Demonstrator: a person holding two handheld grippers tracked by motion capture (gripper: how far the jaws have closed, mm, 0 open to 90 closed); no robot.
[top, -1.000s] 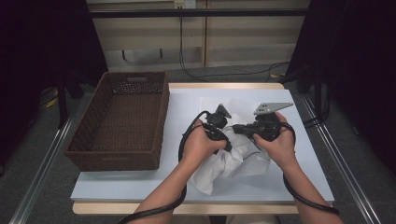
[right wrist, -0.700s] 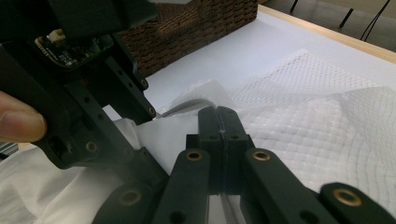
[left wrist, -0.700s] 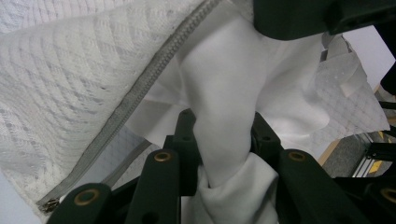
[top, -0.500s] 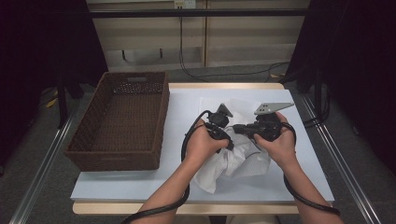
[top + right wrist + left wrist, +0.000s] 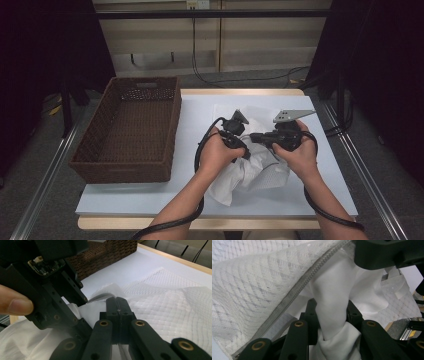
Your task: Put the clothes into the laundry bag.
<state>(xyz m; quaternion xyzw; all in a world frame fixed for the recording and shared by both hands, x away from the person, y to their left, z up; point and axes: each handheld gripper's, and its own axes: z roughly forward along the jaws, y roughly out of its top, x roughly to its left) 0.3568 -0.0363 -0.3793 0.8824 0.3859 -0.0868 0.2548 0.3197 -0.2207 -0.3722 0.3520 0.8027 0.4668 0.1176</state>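
Both grippers, left [image 5: 329, 322] and right [image 5: 119, 315], pinched the white garment [image 5: 250, 170] shut, so pulling apart risked tearing near its zipper [image 5: 294, 295].

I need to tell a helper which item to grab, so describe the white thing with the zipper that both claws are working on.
Start at the white-topped table, with the brown wicker basket on its left half. Right of the basket, between the person's two hands, lies a crumpled white mesh laundry bag. It is the only soft item there, with a quilted net weave, a grey zipper along its edge, and plain white cloth bunched at its opening.
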